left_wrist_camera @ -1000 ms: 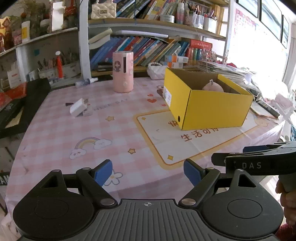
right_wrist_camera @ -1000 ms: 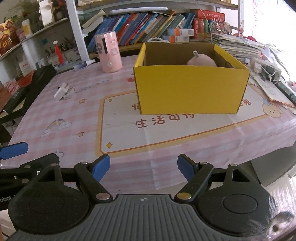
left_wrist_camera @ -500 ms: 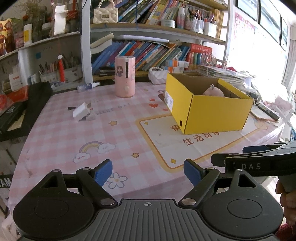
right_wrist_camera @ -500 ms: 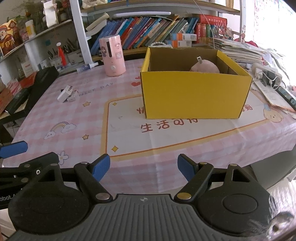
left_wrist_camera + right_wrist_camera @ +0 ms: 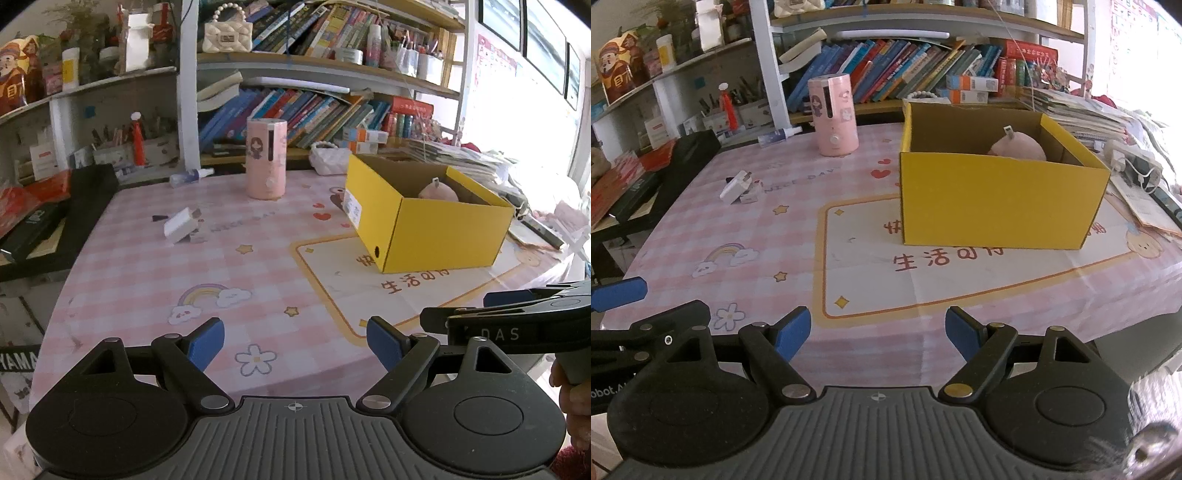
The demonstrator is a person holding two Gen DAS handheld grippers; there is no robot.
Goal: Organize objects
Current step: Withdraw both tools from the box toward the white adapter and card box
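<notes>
While both grippers hang above the near edge, the counter [image 5: 746, 229] under its pink checked cloth carries everything. Largest is the yellow box [image 5: 997, 199], open-topped on the cream panel, with a pink rounded thing [image 5: 1019, 147] inside against its far wall. Behind and leftward stands the pink cylinder [image 5: 266, 158], upright. Farther left lies the small white charger [image 5: 179, 226], well apart from the box. The left gripper [image 5: 295, 345] and right gripper [image 5: 878, 330] are spread wide, empty.

Pink round thing [image 5: 1017, 147] half hidden (behind the yellow box [image 5: 997, 199] wall), kind unclear
</notes>
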